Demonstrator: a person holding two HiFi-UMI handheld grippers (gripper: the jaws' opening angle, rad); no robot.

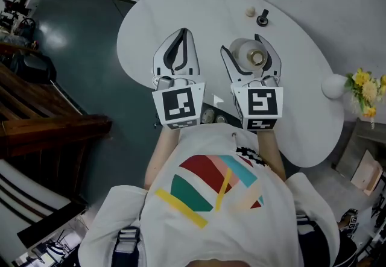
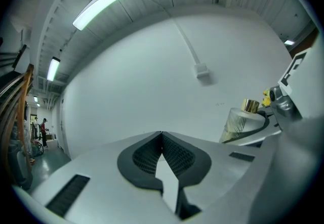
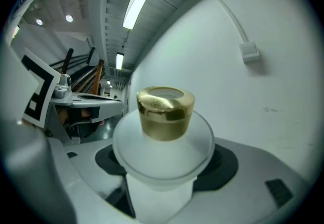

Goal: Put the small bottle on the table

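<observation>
Your grey left gripper (image 1: pixel 181 35) holds its jaws pressed together, empty; beside it, your grey right gripper (image 1: pixel 246 49) clamps the frosted, gold-capped small bottle (image 3: pixel 161 152).

The small bottle (image 3: pixel 162 160) is frosted white with a shiny gold cap (image 3: pixel 164 112). The tabletop (image 1: pixel 181 6) is plain white and the floor (image 1: pixel 78 49) dark teal. The left gripper (image 1: pixel 181 34) and right gripper (image 1: pixel 244 49) are grey with black pads (image 2: pixel 144 160) and black-and-white square-patterned cubes. The flowers (image 1: pixel 365 88) at far right are yellow.
</observation>
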